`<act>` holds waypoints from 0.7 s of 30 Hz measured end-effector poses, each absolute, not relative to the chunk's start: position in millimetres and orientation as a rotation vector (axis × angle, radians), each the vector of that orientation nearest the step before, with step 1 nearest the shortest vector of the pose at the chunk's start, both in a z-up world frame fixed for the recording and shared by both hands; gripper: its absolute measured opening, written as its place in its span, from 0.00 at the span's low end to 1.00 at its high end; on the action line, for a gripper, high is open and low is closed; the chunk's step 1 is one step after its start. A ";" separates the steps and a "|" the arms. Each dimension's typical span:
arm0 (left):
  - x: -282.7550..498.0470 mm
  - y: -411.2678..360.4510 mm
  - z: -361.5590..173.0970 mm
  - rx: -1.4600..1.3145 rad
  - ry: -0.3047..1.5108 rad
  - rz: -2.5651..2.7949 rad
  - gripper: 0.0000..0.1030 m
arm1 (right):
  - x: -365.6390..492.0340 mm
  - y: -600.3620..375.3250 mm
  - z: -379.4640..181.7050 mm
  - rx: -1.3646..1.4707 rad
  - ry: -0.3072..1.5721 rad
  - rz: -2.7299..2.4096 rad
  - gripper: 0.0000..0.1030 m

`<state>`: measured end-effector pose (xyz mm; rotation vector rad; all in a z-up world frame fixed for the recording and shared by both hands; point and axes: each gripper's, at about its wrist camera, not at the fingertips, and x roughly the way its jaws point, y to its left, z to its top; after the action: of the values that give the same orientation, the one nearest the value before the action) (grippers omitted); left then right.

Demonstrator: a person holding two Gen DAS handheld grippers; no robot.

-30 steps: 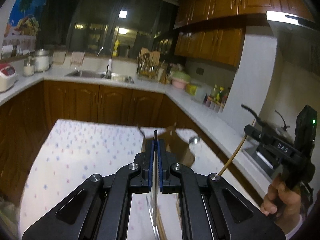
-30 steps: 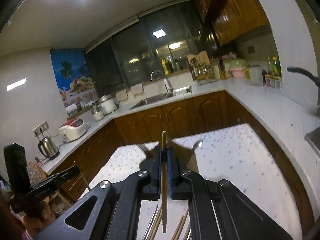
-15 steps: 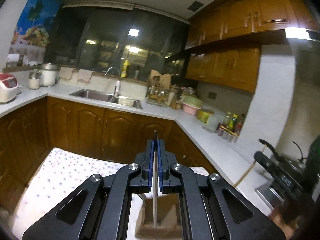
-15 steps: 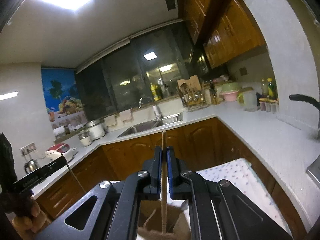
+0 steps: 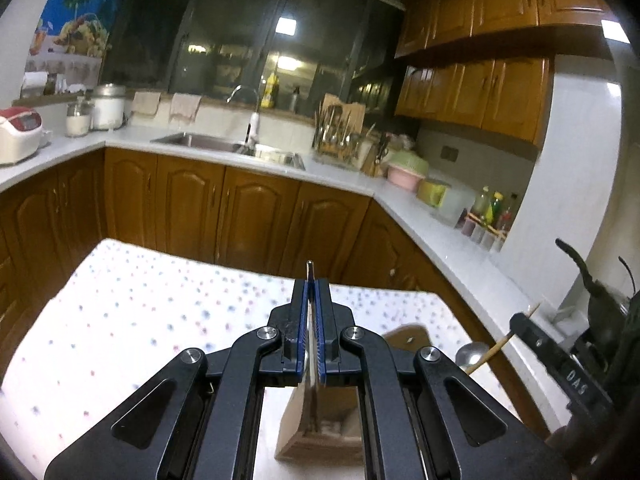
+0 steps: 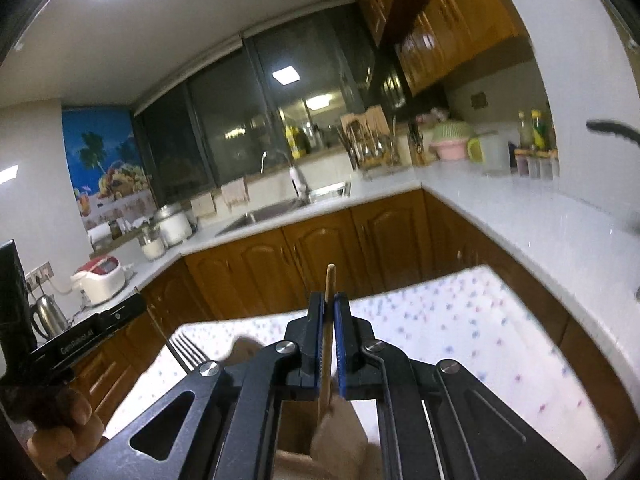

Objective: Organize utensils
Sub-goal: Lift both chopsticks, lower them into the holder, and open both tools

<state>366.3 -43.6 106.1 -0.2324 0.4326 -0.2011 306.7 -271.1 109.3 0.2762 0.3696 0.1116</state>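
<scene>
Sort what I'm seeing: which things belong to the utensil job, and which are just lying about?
Job: left tongs shut on metal chopstick; right tongs shut on wooden chopstick; brown holder; spoon; fork.

Lying about: rice cooker; kettle; sink; dish rack.

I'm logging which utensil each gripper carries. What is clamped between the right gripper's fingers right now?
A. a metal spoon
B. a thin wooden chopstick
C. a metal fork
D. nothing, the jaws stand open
B: in the right wrist view the right gripper is shut on a thin wooden chopstick, whose pale stick pokes out past the blue-edged fingertips and runs down toward the brown wooden utensil holder.
</scene>
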 end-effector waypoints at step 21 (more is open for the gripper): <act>350.1 -31.3 116.5 -0.246 0.466 -0.191 0.53 | 295.3 -280.6 122.6 0.345 0.358 0.123 0.58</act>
<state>350.1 -31.3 116.5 -0.2459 0.4663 -0.1911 295.3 -280.6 122.6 0.3450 0.3576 0.1233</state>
